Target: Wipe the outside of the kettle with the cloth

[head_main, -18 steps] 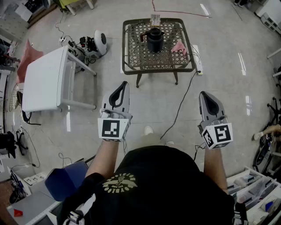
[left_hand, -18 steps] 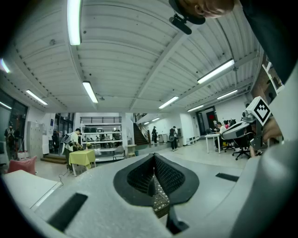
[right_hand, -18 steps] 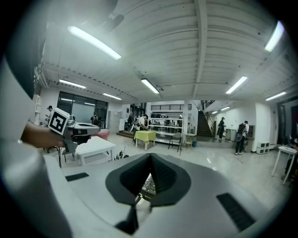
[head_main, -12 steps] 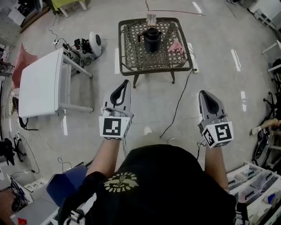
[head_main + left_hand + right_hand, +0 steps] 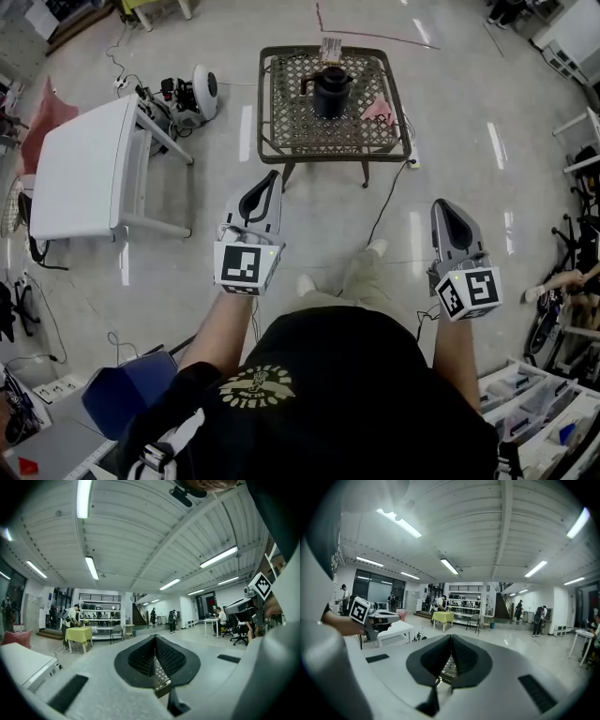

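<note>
Approach step, I judge: the left tongs (image 5: 271, 178) and right tongs (image 5: 441, 205) are both closed and empty, well short of the far counter (image 5: 281, 136). The kettle (image 5: 330, 91) stands there, with the cloth (image 5: 380, 112) at its right. Next: step closer and open the right tongs over the cloth.

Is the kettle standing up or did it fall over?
Standing up. The kettle sits on its base on the wicker table, with its lid on top.

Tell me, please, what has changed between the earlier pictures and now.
The person has taken a step: one shoe now shows ahead, toward the wicker table. Nothing was taken hold of or let go. The left gripper and right gripper stay shut and empty; the kettle and pink cloth still sit on the table.
</note>
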